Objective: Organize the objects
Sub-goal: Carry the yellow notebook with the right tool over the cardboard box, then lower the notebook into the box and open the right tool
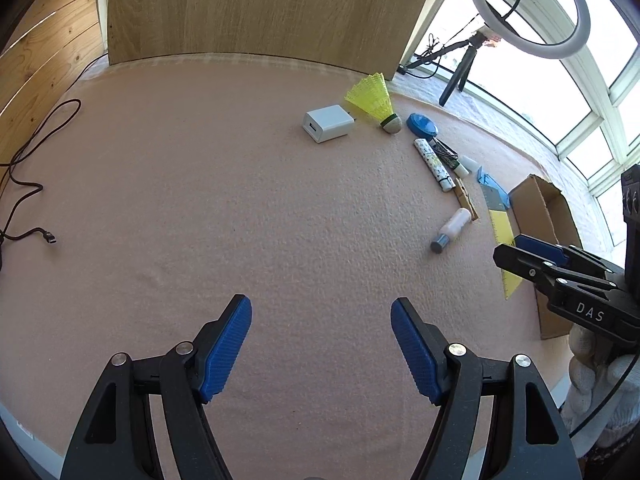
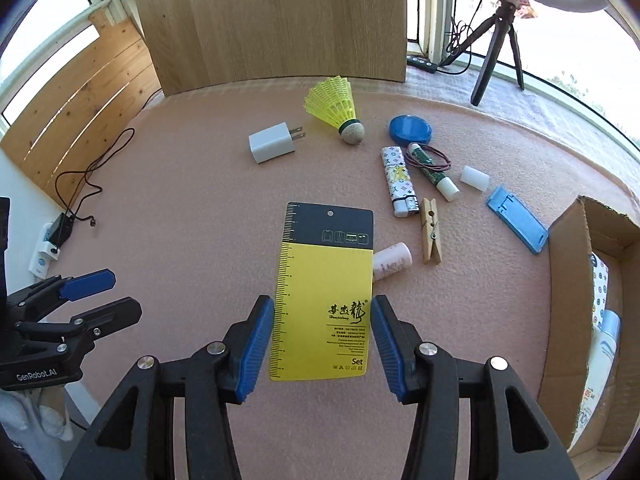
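My right gripper (image 2: 322, 344) is shut on a yellow and black card (image 2: 324, 292), its blue pads touching both long edges, held above the pink mat. The card also shows in the left wrist view (image 1: 505, 244). My left gripper (image 1: 321, 350) is open and empty over bare mat. Ahead lie a white charger (image 2: 272, 142), a yellow shuttlecock (image 2: 336, 106), a blue lid (image 2: 410, 129), a patterned lighter (image 2: 398, 180), a green lip balm (image 2: 432, 172) with its white cap (image 2: 475, 178) apart, a clothespin (image 2: 431, 231), a small white bottle (image 2: 392, 260) and a blue clip (image 2: 518, 218).
An open cardboard box (image 2: 568, 292) at the right holds a sunscreen tube (image 2: 600, 364). A wooden board (image 2: 272, 20) stands at the back. A black cable (image 1: 28, 184) lies at the left mat edge. A ring light tripod (image 2: 498, 40) stands by the window.
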The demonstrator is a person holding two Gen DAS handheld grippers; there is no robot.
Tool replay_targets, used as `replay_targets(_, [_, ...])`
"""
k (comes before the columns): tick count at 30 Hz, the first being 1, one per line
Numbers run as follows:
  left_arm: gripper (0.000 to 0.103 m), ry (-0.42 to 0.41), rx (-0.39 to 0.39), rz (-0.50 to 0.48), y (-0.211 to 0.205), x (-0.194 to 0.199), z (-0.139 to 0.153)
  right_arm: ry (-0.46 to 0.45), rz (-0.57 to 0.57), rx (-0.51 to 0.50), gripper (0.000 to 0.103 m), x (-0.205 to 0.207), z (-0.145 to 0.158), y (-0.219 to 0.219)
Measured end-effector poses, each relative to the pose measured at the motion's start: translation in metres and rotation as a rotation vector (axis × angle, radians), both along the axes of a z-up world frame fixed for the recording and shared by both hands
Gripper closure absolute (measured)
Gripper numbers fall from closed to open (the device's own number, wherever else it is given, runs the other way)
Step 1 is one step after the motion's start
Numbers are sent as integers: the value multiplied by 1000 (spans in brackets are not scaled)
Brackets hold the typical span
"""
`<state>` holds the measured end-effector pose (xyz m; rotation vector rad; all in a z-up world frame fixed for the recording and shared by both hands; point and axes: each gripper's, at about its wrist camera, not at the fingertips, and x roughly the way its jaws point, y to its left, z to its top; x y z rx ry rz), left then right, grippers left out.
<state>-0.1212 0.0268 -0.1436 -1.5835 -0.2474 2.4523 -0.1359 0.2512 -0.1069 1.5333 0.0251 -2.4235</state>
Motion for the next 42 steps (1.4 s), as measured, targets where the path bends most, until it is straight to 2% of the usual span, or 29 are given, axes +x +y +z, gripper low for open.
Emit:
replay_targets(9, [28, 6, 2, -77, 48, -13, 2, 44, -221, 25, 57, 22, 27, 111])
replay_targets(20, [28, 12, -12, -164, 100, -26, 4, 19, -426, 80, 57, 50, 20, 214])
replay_targets(23, [28, 11, -17, -175, 108, -31, 3, 23, -436, 78, 57, 53, 19, 224])
replay_targets(25, [28, 12, -23, -183, 112, -35, 3, 30, -425, 68, 52, 54, 19, 225])
replay_targets(27, [28, 14, -31, -187, 115, -38, 4, 44, -426, 82, 37, 54, 21, 224])
replay_targets(28, [28, 15, -35, -190, 116, -40, 4, 55, -425, 90, 35, 55, 22, 223])
replay_targets(34, [28, 31, -63, -209, 123, -51, 8, 60, -421, 66, 34, 52, 24, 219])
replay_targets(42, [28, 36, -74, -234, 136, -80, 13, 75, -389, -48, 34, 30, 32, 195])
